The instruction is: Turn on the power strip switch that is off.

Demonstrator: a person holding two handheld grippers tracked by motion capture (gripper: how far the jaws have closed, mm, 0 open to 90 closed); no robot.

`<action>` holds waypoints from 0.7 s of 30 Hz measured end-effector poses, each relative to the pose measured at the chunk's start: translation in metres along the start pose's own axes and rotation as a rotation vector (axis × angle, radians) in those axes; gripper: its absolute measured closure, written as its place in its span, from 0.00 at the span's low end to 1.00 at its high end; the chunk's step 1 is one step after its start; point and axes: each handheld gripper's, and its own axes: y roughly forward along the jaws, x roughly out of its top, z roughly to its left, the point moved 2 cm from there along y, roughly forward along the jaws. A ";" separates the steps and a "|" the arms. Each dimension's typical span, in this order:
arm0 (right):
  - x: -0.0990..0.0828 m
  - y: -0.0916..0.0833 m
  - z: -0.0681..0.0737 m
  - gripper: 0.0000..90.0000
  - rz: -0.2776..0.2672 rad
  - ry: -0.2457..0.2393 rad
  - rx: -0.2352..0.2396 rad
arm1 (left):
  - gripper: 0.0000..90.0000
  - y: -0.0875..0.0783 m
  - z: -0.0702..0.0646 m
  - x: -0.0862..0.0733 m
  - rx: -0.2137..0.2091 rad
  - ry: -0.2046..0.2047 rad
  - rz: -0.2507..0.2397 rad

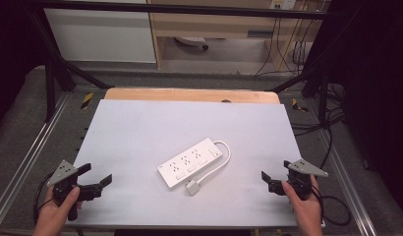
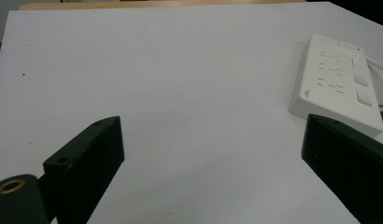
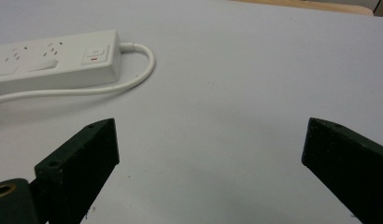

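Both grippers wide-jawed, power strip [image 1: 190, 162] lying between, untouched.

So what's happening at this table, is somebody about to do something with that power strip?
A person sits at the table holding a two-jaw gripper in each hand. The left gripper and the right gripper both rest near the table's front corners with jaws spread wide, gripping nothing. Between them lies a white power strip, its cord looped round to the plug beside it. Nothing is touching it at this moment.
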 end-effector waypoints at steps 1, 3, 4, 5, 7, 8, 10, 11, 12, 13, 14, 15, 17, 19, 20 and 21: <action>0.000 0.000 0.000 0.05 0.002 0.003 0.001 | 0.07 0.000 0.000 0.000 0.000 -0.003 0.000; 0.001 0.000 0.000 0.04 -0.002 0.005 0.006 | 0.07 0.001 0.000 0.000 0.000 0.001 0.002; 0.001 0.000 0.000 0.04 -0.005 0.009 0.009 | 0.07 0.001 0.000 0.000 -0.001 -0.002 0.003; 0.002 0.000 0.001 0.04 -0.004 0.013 0.012 | 0.07 0.001 0.000 0.000 -0.001 -0.002 0.003; 0.003 0.000 0.002 0.04 -0.007 0.008 0.018 | 0.07 0.001 0.000 0.000 -0.003 0.004 0.003; 0.004 -0.001 0.003 0.04 -0.009 0.009 0.020 | 0.07 0.001 0.000 0.000 -0.004 0.007 0.004; 0.005 -0.001 0.005 0.04 -0.015 0.008 0.024 | 0.07 0.001 -0.001 0.000 -0.007 0.006 0.007; 0.006 -0.001 0.006 0.04 -0.016 0.006 0.024 | 0.07 0.001 -0.001 -0.001 -0.009 0.006 0.007; 0.006 -0.001 0.006 0.04 -0.016 0.006 0.024 | 0.07 0.001 -0.001 -0.001 -0.009 0.007 0.008; 0.008 -0.001 0.008 0.04 -0.019 0.004 0.025 | 0.07 0.001 -0.001 -0.001 -0.010 0.006 0.009; 0.008 -0.001 0.009 0.04 -0.021 0.000 0.025 | 0.07 0.001 -0.001 -0.001 -0.011 0.005 0.009; 0.008 -0.001 0.009 0.04 -0.021 0.000 0.025 | 0.07 0.001 -0.001 -0.001 -0.012 0.006 0.008; 0.009 -0.001 0.011 0.03 -0.023 -0.001 0.031 | 0.07 0.002 -0.001 -0.001 -0.011 0.007 0.012; 0.010 -0.001 0.011 0.03 -0.024 -0.002 0.032 | 0.07 0.002 -0.001 -0.001 -0.011 0.009 0.014; 0.011 -0.002 0.012 0.03 -0.032 0.001 0.036 | 0.07 0.002 -0.001 -0.001 -0.012 0.010 0.017; 0.012 -0.002 0.012 0.03 -0.034 0.003 0.038 | 0.07 0.002 -0.001 -0.001 -0.013 0.009 0.018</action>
